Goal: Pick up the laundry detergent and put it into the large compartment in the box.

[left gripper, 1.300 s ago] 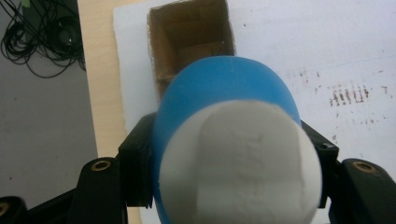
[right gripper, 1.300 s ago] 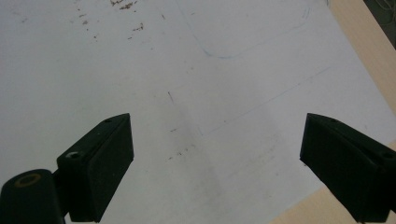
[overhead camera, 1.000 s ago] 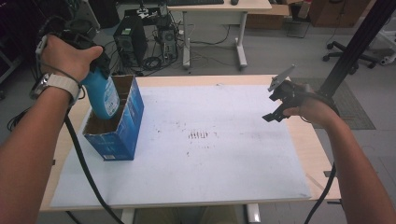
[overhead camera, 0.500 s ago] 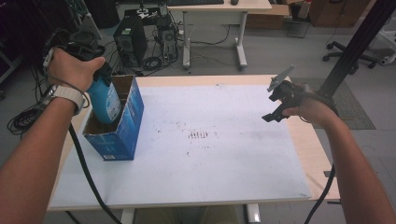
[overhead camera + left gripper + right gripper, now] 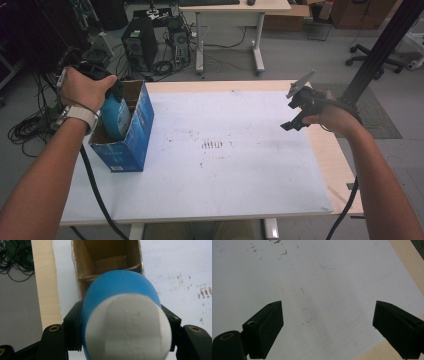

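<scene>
Left claw (image 5: 120, 340) grips blue bottle (image 5: 116, 116), base hidden inside box (image 5: 135, 145)

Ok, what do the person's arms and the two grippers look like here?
Both forearms are bare, no sleeves. The left hand has a pale-strapped watch at its wrist. Both grippers are black, with blocky jaws and brass-coloured screw rings. The right gripper carries a grey three-cornered plate. A black cable trails from each.

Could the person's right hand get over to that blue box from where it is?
Probably yes. The right gripper hangs open and holds nothing, with bare white tabletop between it and the blue box. But the left gripper already holds a blue bottle in the box's opening.
</scene>
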`<action>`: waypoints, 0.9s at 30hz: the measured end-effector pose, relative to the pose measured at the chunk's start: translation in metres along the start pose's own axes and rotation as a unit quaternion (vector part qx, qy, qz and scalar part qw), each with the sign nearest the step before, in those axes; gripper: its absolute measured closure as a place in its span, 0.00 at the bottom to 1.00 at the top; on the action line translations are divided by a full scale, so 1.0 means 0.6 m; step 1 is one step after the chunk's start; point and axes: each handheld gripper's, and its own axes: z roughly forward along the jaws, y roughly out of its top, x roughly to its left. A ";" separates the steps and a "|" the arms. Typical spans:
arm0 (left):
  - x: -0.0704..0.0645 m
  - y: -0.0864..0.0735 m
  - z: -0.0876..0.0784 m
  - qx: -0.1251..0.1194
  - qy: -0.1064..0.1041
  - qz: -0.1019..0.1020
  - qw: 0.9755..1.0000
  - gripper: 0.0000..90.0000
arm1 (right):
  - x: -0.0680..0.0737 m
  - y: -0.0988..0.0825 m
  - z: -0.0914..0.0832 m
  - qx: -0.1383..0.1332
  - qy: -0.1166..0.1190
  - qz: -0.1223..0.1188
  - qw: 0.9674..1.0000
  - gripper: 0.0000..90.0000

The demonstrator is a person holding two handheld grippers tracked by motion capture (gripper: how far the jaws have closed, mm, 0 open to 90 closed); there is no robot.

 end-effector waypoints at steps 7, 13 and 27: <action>0.002 -0.006 0.023 0.002 -0.004 -0.001 1.000 0.41 | 0.000 0.000 0.004 0.004 0.002 0.000 1.000 0.11; 0.004 -0.011 0.038 0.002 -0.002 -0.002 1.000 0.41 | -0.001 -0.001 0.005 0.003 0.002 0.001 1.000 0.11; 0.006 -0.026 0.088 0.010 -0.006 0.000 1.000 0.41 | 0.002 0.003 0.015 0.011 0.007 0.000 1.000 0.11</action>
